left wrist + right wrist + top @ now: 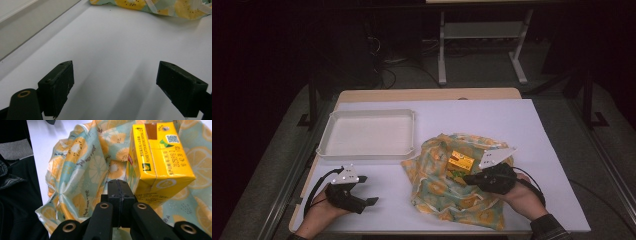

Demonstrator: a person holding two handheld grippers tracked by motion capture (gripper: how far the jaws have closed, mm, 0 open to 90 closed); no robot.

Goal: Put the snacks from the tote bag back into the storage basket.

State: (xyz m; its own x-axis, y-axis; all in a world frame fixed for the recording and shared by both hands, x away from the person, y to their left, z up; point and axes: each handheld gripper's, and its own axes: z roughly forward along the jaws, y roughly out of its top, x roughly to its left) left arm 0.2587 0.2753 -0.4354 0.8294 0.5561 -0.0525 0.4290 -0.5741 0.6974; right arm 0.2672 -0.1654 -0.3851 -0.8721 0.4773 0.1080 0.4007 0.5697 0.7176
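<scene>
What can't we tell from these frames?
- Whether the right gripper has cloth pinched: right gripper view, its shut jaws hide the contact.
- Carton print: too small in the high view, far end cut off by the top edge in the right gripper view.
- Tray in the left gripper view: cut off at the corner.
</scene>
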